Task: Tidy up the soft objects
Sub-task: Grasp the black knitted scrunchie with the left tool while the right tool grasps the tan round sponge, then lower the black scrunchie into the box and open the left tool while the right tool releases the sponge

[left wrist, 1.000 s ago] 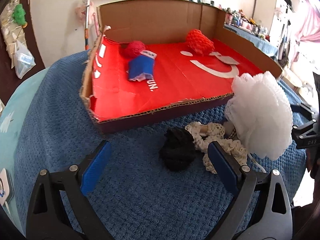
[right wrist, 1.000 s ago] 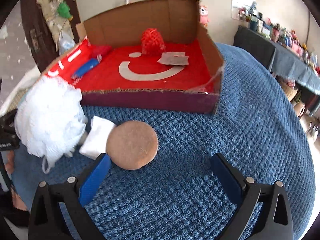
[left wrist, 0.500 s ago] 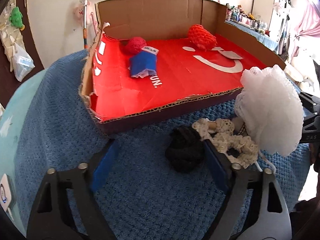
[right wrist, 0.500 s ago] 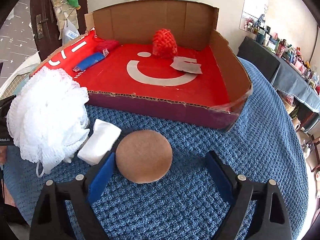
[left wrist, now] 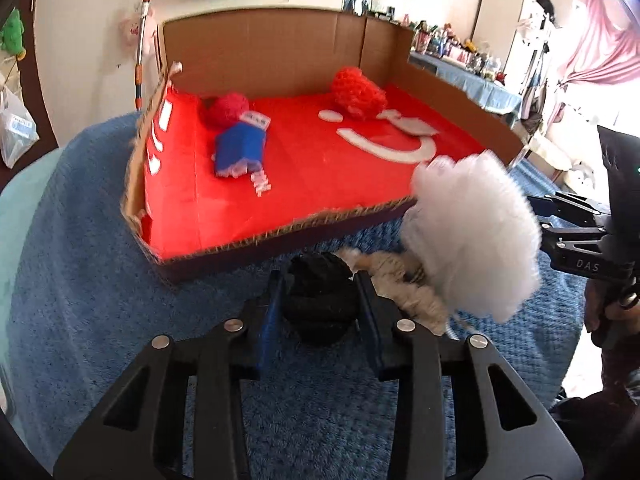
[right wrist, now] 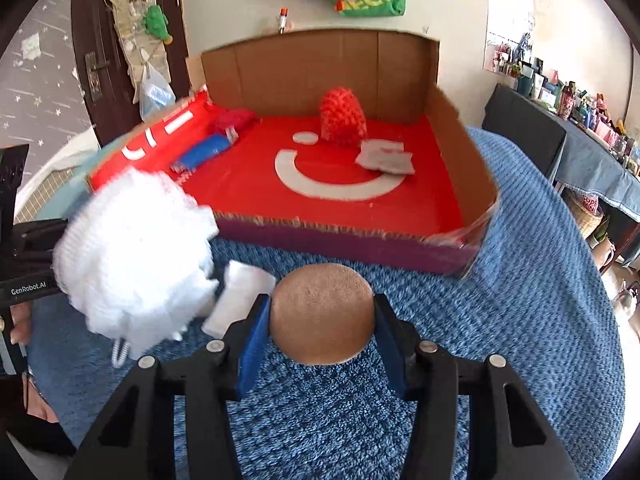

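Both my claws have closed in: my left claw (left wrist: 320, 300) now clamps the black ball (left wrist: 320, 300), my right claw (right wrist: 322, 320) the brown sponge (right wrist: 322, 314), on the blue blanket (right wrist: 520, 280) before the red box (right wrist: 360, 240).

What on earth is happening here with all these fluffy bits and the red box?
A person is tidying soft things using two hand-held grippers. The left gripper has closed around a black yarn ball on the blue blanket; the right gripper grips a round tan sponge. A white mesh pouf lies between them. The cardboard box behind already holds red and blue items.
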The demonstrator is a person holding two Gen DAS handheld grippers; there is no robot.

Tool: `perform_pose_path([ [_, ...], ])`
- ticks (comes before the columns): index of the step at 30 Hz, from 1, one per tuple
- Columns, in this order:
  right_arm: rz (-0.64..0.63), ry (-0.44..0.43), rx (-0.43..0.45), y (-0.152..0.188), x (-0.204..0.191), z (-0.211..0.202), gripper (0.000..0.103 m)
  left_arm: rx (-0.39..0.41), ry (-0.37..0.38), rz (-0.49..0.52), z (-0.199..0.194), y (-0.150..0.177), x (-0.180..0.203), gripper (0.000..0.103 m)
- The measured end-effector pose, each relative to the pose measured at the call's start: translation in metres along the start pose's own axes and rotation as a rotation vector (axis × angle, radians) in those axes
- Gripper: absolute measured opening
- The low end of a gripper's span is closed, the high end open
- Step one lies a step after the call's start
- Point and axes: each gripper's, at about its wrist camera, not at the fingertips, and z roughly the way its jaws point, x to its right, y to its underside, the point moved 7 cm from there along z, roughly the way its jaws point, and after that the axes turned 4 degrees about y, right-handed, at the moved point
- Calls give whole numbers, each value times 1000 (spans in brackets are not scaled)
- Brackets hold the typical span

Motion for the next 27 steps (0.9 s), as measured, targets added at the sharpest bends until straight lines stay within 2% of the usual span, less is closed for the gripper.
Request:
perform_pose_path([
  [6,0,-5,57,-13,-1,-20,54,23,-6,15,-9,-4,3,33],
  [14,3,-13,50,-12,-3,-19,54,42,1,22,-17,-9,6,33],
  [23,3,-57,105,-52,-2,-24,54,66,30,61,-13,-56,13,33],
  [27,-19,-96,101,-83,-8,-9,54,33,53,105,8,-85,17,33],
])
